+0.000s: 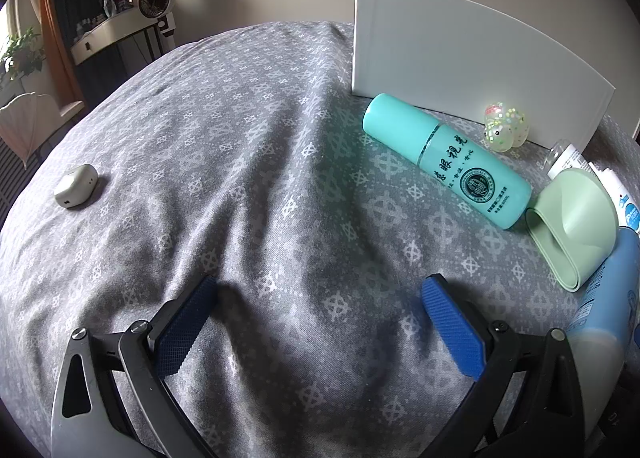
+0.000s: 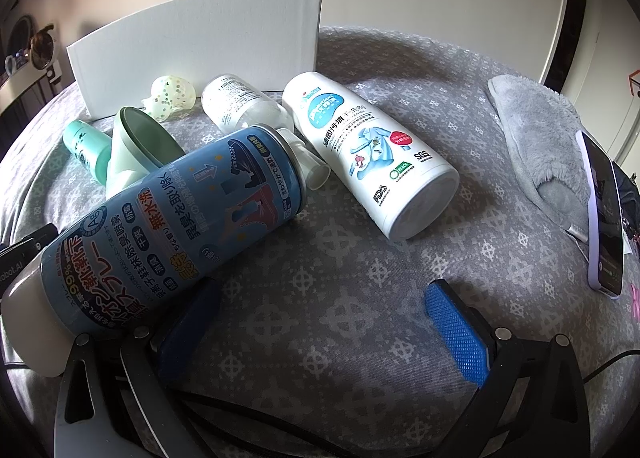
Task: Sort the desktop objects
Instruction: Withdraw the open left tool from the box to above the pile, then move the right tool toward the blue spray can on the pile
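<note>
On patterned cloth (image 2: 360, 298): cylindrical spray can (image 2: 176, 226), glossy.

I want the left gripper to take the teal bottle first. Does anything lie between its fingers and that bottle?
Nothing visible does. From the left gripper, only bare patterned cloth leads up to the teal bottle. The pale green holder lies beside the bottle's far end, off that path.

Grey patterned cloth (image 1: 248, 162), wrinkled, carrying all items.
On it: teal bottle (image 1: 448, 160), blue can (image 2: 172, 226), white bottle (image 2: 368, 154), white case (image 1: 75, 185), phone (image 2: 604, 214), slipper (image 2: 540, 138).
</note>
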The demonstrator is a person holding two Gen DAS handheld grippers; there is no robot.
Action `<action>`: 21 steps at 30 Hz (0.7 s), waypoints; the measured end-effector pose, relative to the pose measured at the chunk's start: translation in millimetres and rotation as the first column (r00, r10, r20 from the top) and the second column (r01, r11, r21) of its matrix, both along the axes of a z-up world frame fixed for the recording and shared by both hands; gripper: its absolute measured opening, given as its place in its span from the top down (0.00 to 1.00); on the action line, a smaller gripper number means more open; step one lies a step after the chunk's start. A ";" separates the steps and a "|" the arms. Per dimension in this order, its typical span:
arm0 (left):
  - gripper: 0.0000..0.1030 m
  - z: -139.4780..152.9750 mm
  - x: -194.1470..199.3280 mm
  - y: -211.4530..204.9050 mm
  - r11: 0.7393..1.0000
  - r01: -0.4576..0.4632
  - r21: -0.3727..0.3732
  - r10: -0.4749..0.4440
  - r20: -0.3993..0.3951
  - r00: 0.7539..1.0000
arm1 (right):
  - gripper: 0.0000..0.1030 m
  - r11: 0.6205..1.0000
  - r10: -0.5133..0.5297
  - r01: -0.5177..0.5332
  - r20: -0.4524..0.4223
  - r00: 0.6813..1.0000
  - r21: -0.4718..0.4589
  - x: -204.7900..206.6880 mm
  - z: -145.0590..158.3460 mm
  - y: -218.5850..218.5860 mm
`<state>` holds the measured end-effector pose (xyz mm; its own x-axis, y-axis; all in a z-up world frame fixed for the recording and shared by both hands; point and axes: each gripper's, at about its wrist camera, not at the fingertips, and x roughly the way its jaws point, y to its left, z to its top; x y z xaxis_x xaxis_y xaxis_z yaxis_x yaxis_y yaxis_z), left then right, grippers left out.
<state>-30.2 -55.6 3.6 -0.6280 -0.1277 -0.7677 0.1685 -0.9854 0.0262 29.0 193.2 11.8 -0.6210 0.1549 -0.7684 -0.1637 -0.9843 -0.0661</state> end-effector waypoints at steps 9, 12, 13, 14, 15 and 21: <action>0.00 0.0 0.7 -0.2 1.000 0.000 0.000 0.000 0.000 1.000 | 0.00 0.999 -0.032 0.034 0.074 0.997 -0.025 -3.1 3.9 -2.2; 0.00 -0.1 0.5 -0.5 1.000 0.000 -0.001 0.000 0.000 1.000 | 0.00 0.999 -0.033 0.036 0.077 0.996 -0.033 3.7 13.6 -3.4; 0.00 0.6 5.2 -1.7 1.000 -0.001 0.000 0.001 -0.001 1.000 | 0.00 0.999 -0.045 0.046 0.048 0.998 -0.021 8.8 19.5 -3.5; 0.00 0.5 4.8 -1.8 1.000 -0.001 0.000 0.001 -0.001 1.000 | 0.00 0.998 -0.059 0.059 0.009 0.998 0.001 14.8 27.7 -3.6; 0.00 0.6 5.2 -1.7 1.000 -0.001 0.000 0.001 -0.001 1.000 | 0.00 0.996 -0.081 0.083 -0.047 0.996 0.037 23.1 40.4 -3.7; 0.00 0.3 4.6 -2.1 1.000 -0.001 -0.001 0.001 -0.001 1.000 | 0.00 0.967 -0.207 0.241 -0.287 0.935 0.088 64.5 97.0 10.9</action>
<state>-25.6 -57.6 4.0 -0.6287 -0.1291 -0.7669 0.1692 -0.9852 0.0271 93.5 204.1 108.8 -0.7426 0.3946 -0.5412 -0.4072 -0.9075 -0.1029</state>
